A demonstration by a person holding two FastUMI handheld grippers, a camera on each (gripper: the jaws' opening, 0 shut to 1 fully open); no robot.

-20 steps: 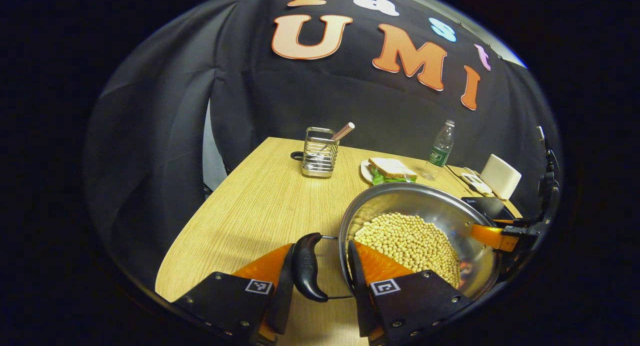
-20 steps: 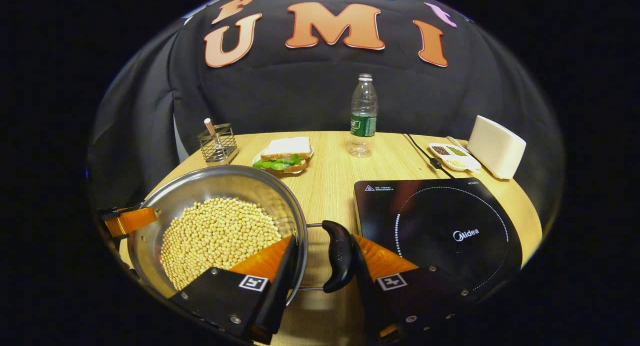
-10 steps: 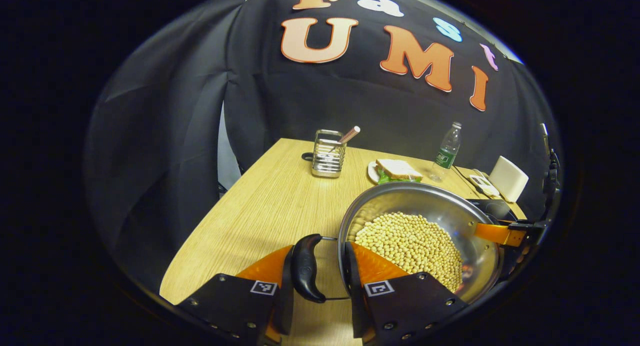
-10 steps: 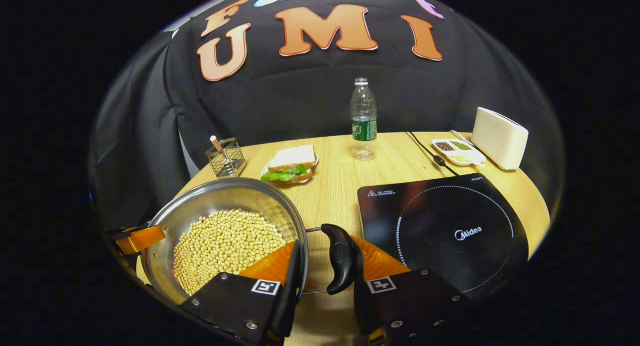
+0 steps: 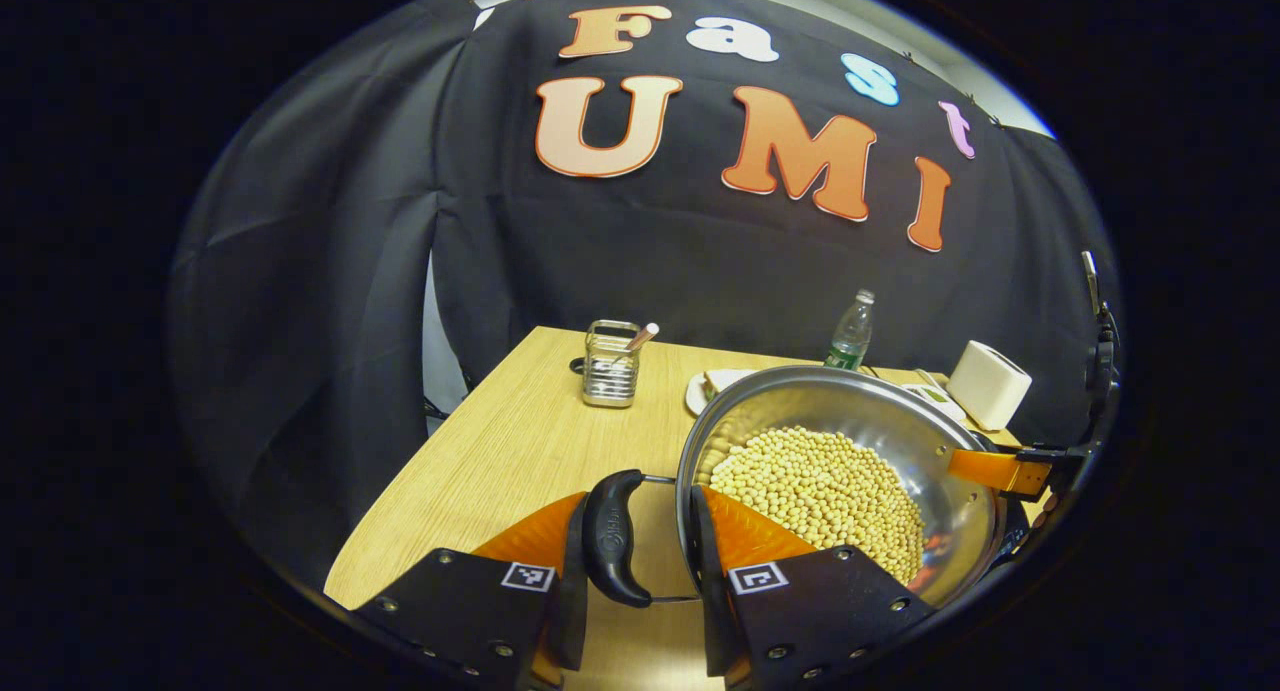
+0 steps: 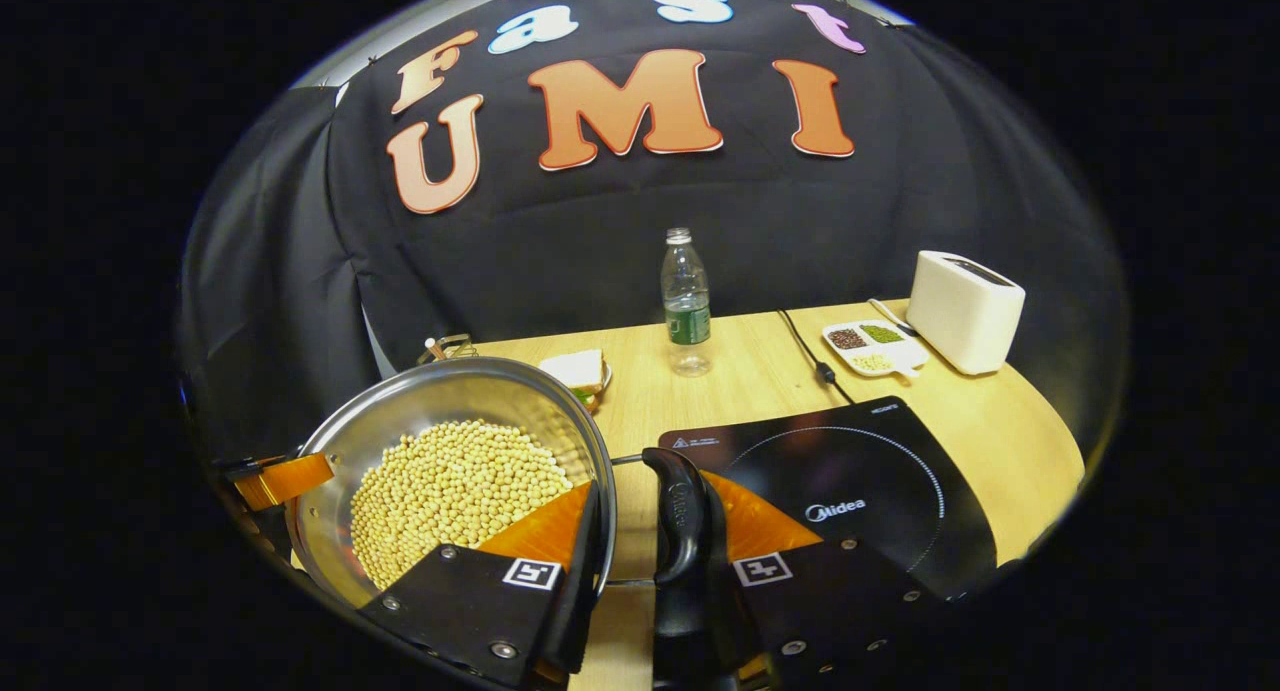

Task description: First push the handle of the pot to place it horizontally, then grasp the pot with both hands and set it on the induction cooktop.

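Steel pot (image 5: 850, 441) of soybeans (image 6: 460, 481) now lifted off tabletop (image 5: 520, 451); background dropped lower in both views since half second ago, so carry toward induction cooktop (image 6: 850, 471) underway. Pot hangs left of cooktop, not yet over it. My left tool (image 5: 640, 561) narrowed on left handle (image 5: 612, 536), right tool (image 6: 640, 561) narrowed on right handle (image 6: 680, 516). Handles horizontal.
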